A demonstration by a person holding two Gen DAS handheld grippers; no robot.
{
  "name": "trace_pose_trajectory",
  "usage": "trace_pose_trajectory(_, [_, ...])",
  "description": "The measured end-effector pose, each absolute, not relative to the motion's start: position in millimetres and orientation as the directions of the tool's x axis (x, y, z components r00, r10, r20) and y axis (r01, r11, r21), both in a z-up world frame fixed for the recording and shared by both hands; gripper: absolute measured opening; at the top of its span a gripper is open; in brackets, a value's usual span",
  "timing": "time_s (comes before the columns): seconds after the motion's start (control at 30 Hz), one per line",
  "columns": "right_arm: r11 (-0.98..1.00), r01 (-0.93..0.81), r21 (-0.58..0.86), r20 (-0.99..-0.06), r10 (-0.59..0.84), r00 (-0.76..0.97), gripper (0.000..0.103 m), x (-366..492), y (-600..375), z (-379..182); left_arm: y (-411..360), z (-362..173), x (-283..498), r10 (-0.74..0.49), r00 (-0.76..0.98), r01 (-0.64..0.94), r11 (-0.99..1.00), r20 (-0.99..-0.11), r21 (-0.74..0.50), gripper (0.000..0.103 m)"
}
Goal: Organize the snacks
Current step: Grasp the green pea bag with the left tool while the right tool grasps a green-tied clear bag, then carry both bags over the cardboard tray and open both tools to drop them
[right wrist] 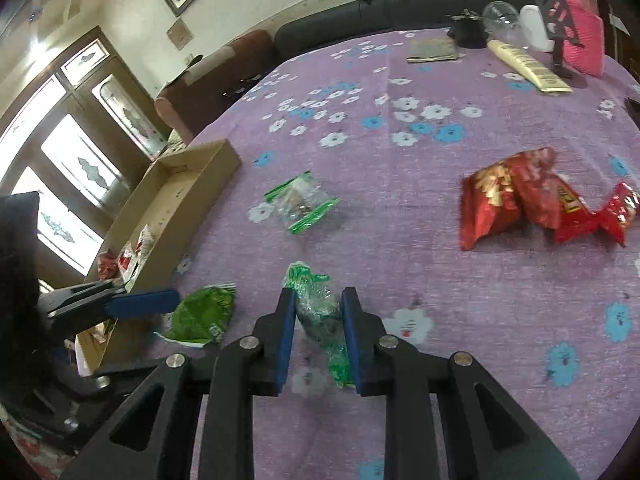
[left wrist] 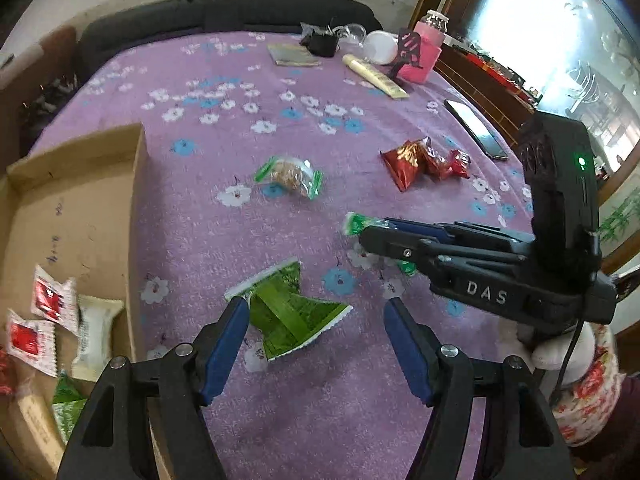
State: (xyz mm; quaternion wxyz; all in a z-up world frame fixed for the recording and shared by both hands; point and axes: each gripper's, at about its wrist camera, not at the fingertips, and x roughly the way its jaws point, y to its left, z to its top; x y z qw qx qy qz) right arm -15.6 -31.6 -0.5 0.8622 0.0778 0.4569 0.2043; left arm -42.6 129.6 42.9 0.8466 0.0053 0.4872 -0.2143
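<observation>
My left gripper (left wrist: 314,316) is open low over the purple floral cloth, with a green snack packet (left wrist: 290,314) lying between its fingers, nearer the left one. My right gripper (right wrist: 318,306) is shut on a clear packet with green ends (right wrist: 320,312), close to the cloth; it also shows in the left wrist view (left wrist: 368,232). A clear packet with green ends (left wrist: 290,176) lies mid-table. Red snack packets (left wrist: 424,160) lie to the right. A cardboard box (left wrist: 136,184) at the left holds several packets (left wrist: 54,320).
A phone (left wrist: 476,128) lies near the right table edge. At the far side are a pink holder (left wrist: 424,56), a cream tube (left wrist: 374,76), a white jar (left wrist: 380,46) and a grey pad (left wrist: 292,56). A dark sofa runs behind the table.
</observation>
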Motion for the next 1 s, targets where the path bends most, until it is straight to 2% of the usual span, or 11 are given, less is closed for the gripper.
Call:
trace_pose_trajectory(0.27, [0.915,-0.219,0.339,-0.741,0.403,0.537,0.022,-12,-52,2,101,19,-39,-0.220,0.476,0.382,0.924,-0.851,-0.025,0.076])
trace_pose_trajectory(0.37, [0.917,-0.206,0.342,-0.740,0.398,0.543,0.022,-11,-55,2,104,12,-42,-0.218,0.483,0.368,0.929,-0.848,-0.030,0.075])
trace_pose_trajectory(0.4, [0.917,-0.204,0.342,-0.740,0.397,0.543,0.022,-11,-55,2,105,13,-42,-0.220,0.488,0.361,0.932,-0.845,-0.034,0.072])
trace_pose_trajectory(0.47, [0.918,-0.204,0.340,-0.741,0.395,0.543,0.022,-10,-54,1,111,17,-41,-0.231,0.494,0.341,0.938,-0.838,-0.058,0.037])
trace_pose_trajectory(0.53, [0.920,-0.203,0.334,-0.741,0.390,0.547,0.022,-11,-53,1,117,19,-39,-0.270,0.487,0.327,0.938,-0.831,-0.113,0.017])
trace_pose_trajectory(0.8, [0.928,-0.192,0.319,-0.736,0.371,0.567,0.022,-14,-53,0,127,29,-48,-0.309,0.525,0.281,0.943,-0.793,-0.181,0.016])
trace_pose_trajectory(0.83, [0.930,-0.190,0.316,-0.735,0.366,0.570,0.022,-14,-53,0,128,31,-48,-0.320,0.532,0.283,0.940,-0.784,-0.191,0.019])
trace_pose_trajectory(0.9, [0.931,-0.184,0.314,-0.734,0.361,0.575,0.022,-15,-54,0,129,34,-49,-0.339,0.537,0.287,0.935,-0.773,-0.210,0.039])
trace_pose_trajectory(0.93, [0.931,-0.180,0.317,-0.733,0.361,0.576,0.022,-15,-55,0,130,36,-48,-0.334,0.548,0.278,0.937,-0.767,-0.210,0.061])
trace_pose_trajectory(0.97, [0.931,-0.177,0.320,-0.732,0.362,0.577,0.022,-15,-56,0,130,39,-47,-0.330,0.564,0.268,0.940,-0.757,-0.211,0.074])
trace_pose_trajectory(1.0, [0.930,-0.175,0.324,-0.731,0.363,0.577,0.022,-15,-57,-1,130,41,-46,-0.331,0.573,0.266,0.940,-0.750,-0.212,0.077])
